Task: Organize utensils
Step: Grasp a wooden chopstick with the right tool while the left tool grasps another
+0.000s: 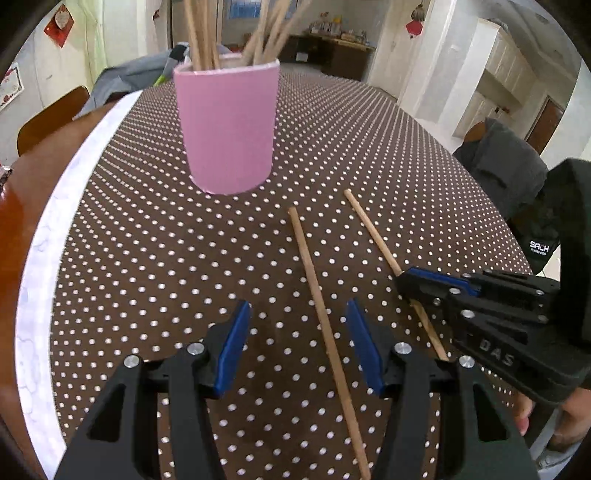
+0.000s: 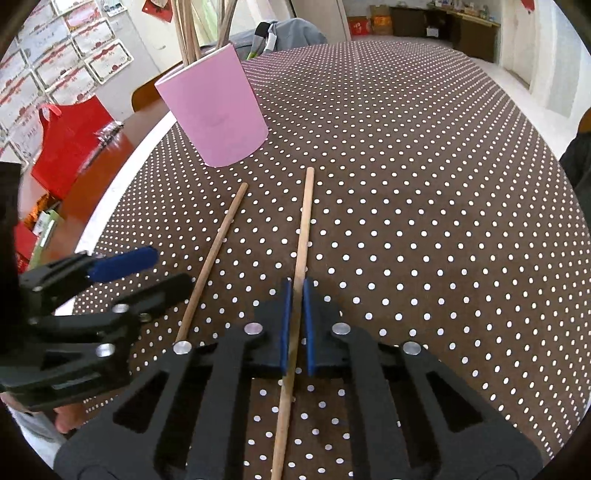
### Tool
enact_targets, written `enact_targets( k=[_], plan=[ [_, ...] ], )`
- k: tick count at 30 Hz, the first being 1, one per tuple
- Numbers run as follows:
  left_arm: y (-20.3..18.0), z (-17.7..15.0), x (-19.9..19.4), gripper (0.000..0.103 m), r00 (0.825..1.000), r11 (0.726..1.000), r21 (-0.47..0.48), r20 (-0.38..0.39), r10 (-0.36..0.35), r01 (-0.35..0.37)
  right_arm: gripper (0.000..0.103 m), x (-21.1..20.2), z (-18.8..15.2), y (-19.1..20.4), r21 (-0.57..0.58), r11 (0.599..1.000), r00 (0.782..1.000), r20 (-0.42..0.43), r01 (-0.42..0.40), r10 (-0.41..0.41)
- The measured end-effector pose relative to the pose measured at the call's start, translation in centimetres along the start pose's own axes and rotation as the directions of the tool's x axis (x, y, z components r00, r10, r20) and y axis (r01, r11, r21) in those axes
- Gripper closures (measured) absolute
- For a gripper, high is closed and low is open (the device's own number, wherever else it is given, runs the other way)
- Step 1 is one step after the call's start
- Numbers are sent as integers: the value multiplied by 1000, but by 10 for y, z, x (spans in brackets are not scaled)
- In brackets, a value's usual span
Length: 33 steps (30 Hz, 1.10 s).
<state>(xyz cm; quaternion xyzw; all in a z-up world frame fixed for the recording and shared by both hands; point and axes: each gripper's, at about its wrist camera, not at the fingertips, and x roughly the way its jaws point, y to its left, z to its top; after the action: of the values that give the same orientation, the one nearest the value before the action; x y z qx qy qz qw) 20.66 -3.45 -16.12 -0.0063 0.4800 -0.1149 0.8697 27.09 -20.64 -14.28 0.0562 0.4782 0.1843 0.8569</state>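
On the dotted brown tablecloth (image 1: 147, 258) two loose wooden chopsticks lie side by side, well clear of each other, their far tips pointing toward the pink cup (image 1: 227, 129) that stands upright just beyond them with a bundle of chopsticks (image 1: 236, 33) fanned out of its top. Open cloth stretches wide to the right of the pair; on the left a pale border strip (image 1: 48, 236) marks the cloth's edge, with bare wood table beyond it. Both tools tilt steeply down at the cloth. Clamped on the right chopstick (image 2: 303, 236), the right gripper (image 2: 295, 325) has its blue pads pressed against the stick's sides near mid-length. Released and spread wide, the left gripper (image 1: 295, 343) hovers over the left chopstick (image 1: 314, 280), which runs between its blue pads without touching either.
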Motion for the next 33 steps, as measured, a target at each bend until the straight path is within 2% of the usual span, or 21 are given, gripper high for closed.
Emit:
enact_targets(
  k=[6, 7, 11, 12, 13, 21, 24, 29, 33],
  plan=[
    [-3, 6, 15, 50, 999, 999, -13, -21, 31, -32, 96, -6, -9, -7, 0, 1000, 1000, -4, -23, 23],
    [-5, 7, 17, 60, 999, 999, -10, -22, 48, -48, 96, -6, -8, -6, -1, 1000, 1000, -7, -24, 24],
    [-7, 12, 22, 82, 994, 995, 1, -16, 105, -105, 96, 2, 9, 4, -3, 1000, 999, -26, -19, 19],
    [-6, 14, 24, 91, 993, 993, -5, -14, 117, -117, 96, 3, 11, 5, -9, 1000, 1000, -30, -10, 10],
    [-3, 15, 25, 94, 993, 993, -12, -9, 120, -120, 95, 5, 12, 8, -13, 1000, 999, -33, -4, 4],
    [20, 20, 20, 97, 998, 996, -68, 12, 65, -64, 96, 16, 27, 26, -58, 997, 997, -58, 52, -56],
    [28, 19, 17, 97, 997, 994, -90, 36, 72, -68, 96, 19, 30, 29, -63, 997, 997, -51, 52, -55],
    [41, 18, 1, 97, 995, 991, -130, 94, 39, -26, 97, 12, 25, 17, -18, 1000, 1000, -12, 0, -1],
    [39, 19, -23, 97, 984, 992, -127, 177, 9, 14, 97, -6, 27, 14, 3, 998, 997, 47, -65, 65]
  ],
)
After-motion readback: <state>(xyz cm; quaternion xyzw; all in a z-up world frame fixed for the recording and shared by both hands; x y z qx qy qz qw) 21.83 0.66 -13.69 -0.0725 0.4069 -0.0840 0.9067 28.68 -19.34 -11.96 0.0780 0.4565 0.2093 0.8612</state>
